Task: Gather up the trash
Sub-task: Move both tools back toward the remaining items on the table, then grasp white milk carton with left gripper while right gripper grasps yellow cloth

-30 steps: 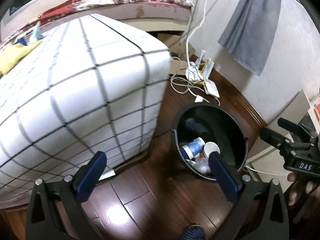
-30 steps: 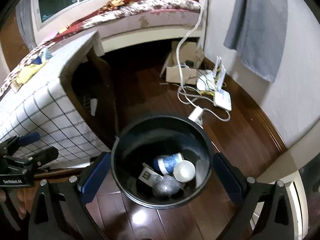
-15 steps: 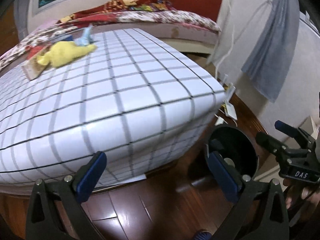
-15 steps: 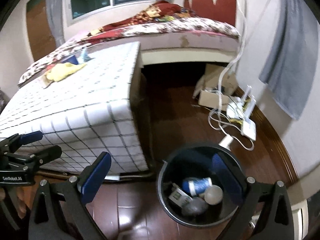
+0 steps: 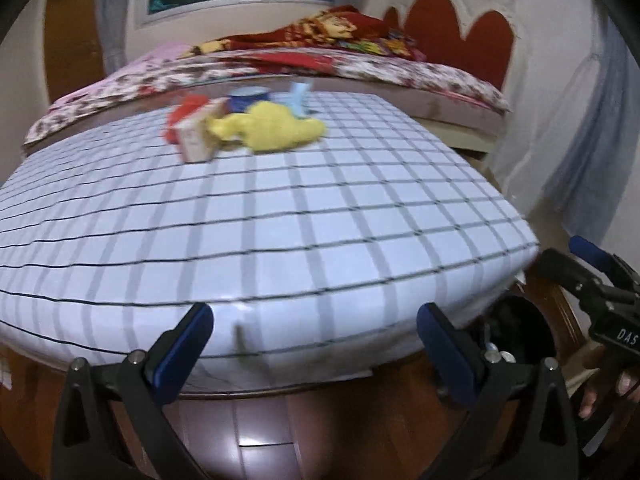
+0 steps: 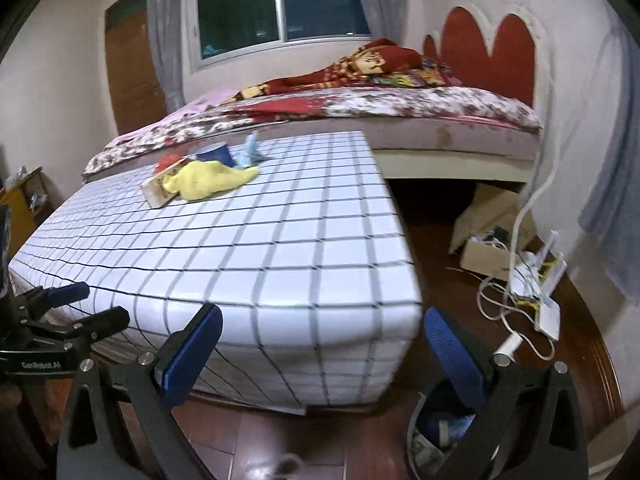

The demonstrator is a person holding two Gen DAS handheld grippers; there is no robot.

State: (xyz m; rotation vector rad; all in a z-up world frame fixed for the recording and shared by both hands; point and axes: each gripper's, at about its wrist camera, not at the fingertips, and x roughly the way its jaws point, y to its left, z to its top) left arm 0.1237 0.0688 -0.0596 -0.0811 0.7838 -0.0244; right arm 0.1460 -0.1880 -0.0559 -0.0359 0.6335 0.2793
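Left gripper [image 5: 314, 344] and right gripper [image 6: 320, 344], both wide apart and empty, face a white grid-checked table [image 6: 280, 240]. Trash at its far end: crumpled yellow cloth [image 6: 210, 180], flat box [image 5: 196, 136], blue cup [image 6: 214, 152]. Black bin [image 6: 432, 432] on dark wooden floor [image 6: 440, 248]; bed [image 6: 400, 108] behind.

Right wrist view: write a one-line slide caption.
Open right gripper faces a checked table holding litter; bin below.

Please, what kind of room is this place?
Most likely a bedroom in a home. A bed with a floral cover and a red headboard stands under a window, beside a low table in a checked cloth.
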